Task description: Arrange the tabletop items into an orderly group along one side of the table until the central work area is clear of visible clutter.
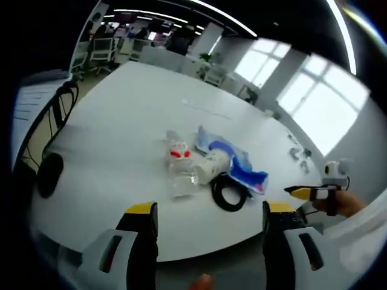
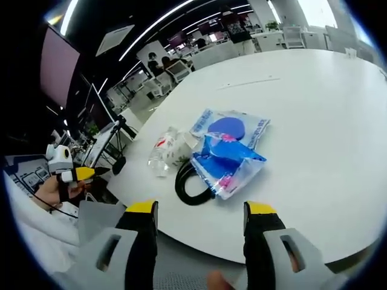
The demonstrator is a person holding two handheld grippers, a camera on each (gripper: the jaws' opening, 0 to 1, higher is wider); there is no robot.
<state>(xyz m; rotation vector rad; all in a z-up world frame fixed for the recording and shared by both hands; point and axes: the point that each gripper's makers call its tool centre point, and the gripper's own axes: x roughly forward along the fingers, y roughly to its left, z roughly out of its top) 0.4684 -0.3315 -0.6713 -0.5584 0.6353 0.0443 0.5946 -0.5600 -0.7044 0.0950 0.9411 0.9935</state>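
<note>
My left gripper (image 1: 207, 217) has its jaws spread and empty, poised off the near edge of the white table (image 1: 121, 121), with my right gripper (image 2: 201, 216) likewise spread wide and holding nothing.

Working left to right in the left gripper view: a clear plastic bottle (image 1: 179, 163) with a red label lies on its side, a white cup-like roll (image 1: 211, 166) sits touching it, a black cable loop (image 1: 228, 192) rests just in front, and blue-and-clear packets (image 1: 239, 163) lie behind and to the right. All of it sits in one loose cluster near the middle of the table.

From the right gripper view, the bottle (image 2: 164, 151) is on the left, the cable loop (image 2: 184, 184) is partly tucked under the nearer blue packet (image 2: 227, 166), and a second packet with a round blue disc (image 2: 228, 125) lies just beyond.

I judge nothing is sorted yet. I'd take the bottle first with the left, gripping across its body so it cannot roll, then free the packet off the cable before lifting either.
</note>
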